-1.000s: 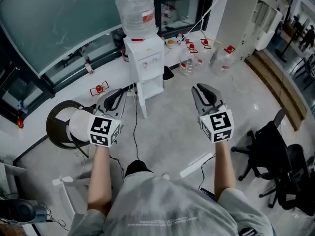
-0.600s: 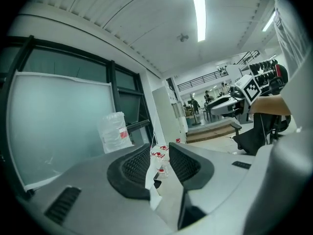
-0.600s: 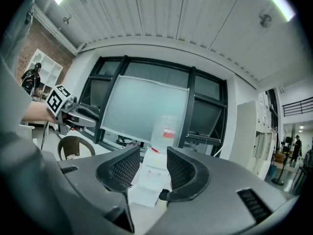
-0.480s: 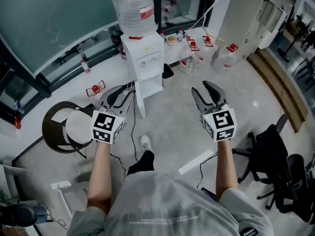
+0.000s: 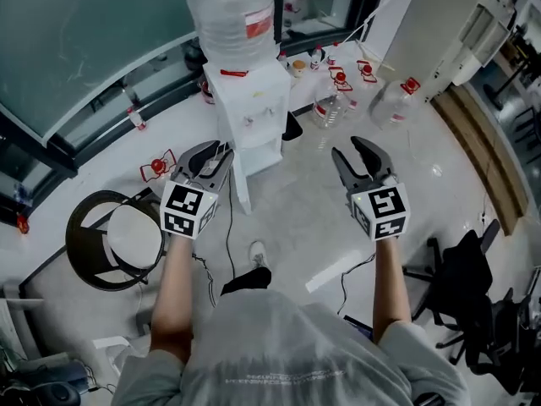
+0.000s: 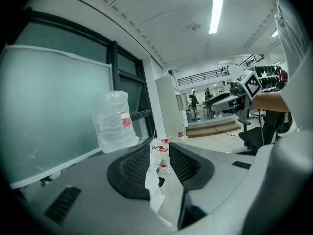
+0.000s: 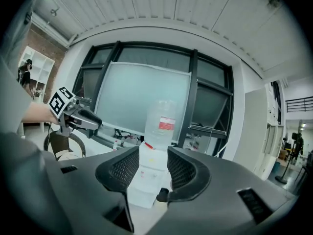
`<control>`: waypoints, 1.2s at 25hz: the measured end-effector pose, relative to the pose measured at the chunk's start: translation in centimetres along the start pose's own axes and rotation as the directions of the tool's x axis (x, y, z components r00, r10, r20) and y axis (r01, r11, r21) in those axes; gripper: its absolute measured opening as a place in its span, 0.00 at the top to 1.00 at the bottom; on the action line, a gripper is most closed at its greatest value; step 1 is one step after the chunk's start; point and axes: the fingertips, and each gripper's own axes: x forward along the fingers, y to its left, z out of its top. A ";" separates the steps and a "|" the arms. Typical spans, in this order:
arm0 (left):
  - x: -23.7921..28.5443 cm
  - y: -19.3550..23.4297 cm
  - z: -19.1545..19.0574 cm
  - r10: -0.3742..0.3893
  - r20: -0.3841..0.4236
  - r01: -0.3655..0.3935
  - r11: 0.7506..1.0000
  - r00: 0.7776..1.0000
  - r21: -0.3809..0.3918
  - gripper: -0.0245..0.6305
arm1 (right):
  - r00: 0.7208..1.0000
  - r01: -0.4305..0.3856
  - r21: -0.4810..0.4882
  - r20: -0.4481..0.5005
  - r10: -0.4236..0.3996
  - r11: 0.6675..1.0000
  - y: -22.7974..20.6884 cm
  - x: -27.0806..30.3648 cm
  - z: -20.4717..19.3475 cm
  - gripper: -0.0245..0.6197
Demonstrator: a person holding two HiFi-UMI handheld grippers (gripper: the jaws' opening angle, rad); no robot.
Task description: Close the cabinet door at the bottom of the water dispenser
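The white water dispenser (image 5: 250, 100) stands against the glass wall with a clear bottle (image 5: 228, 11) on top. Its bottom cabinet (image 5: 267, 154) is open, and the white door (image 5: 240, 180) swings out toward me. My left gripper (image 5: 213, 151) hovers open just left of the door, apart from it. In the left gripper view the door's edge (image 6: 153, 187) shows beyond the open gripper (image 6: 160, 153). My right gripper (image 5: 356, 152) is open with nothing in it, to the right of the dispenser. In the right gripper view the dispenser (image 7: 145, 176) shows beyond the open gripper (image 7: 153, 166).
Several red-capped water bottles (image 5: 340, 91) stand on the floor right of the dispenser. A black round seat (image 5: 110, 239) is at the left, and a black office chair (image 5: 473, 282) at the right. A cable (image 5: 228, 227) and a white strip (image 5: 334, 271) lie on the floor.
Both grippers' jaws have opened from nearly shut. The person has stepped toward the dispenser, bringing both grippers forward and closer to the open door.
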 end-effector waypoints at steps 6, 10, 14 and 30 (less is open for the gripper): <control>6.7 5.5 -3.4 -0.032 -0.057 0.031 0.999 0.998 -0.025 0.75 | 0.998 -0.027 0.055 -0.054 0.030 0.998 -1.2 8.6 -1.6 0.64; 10.3 8.1 -6.7 -0.041 -0.088 0.039 0.999 0.995 -0.028 0.77 | 0.994 -0.057 0.087 -0.088 0.065 0.995 -0.8 14.0 -2.7 0.64; 13.3 9.4 -11.7 -0.091 -0.150 0.079 0.993 0.984 -0.085 0.77 | 0.986 -0.066 0.122 -0.142 0.083 0.990 0.0 18.5 -5.4 0.64; 19.6 5.1 -47.6 -0.200 -0.469 -0.070 0.864 0.860 -0.498 0.80 | 0.911 -0.095 0.292 -0.360 0.201 0.952 7.7 28.2 -34.4 0.61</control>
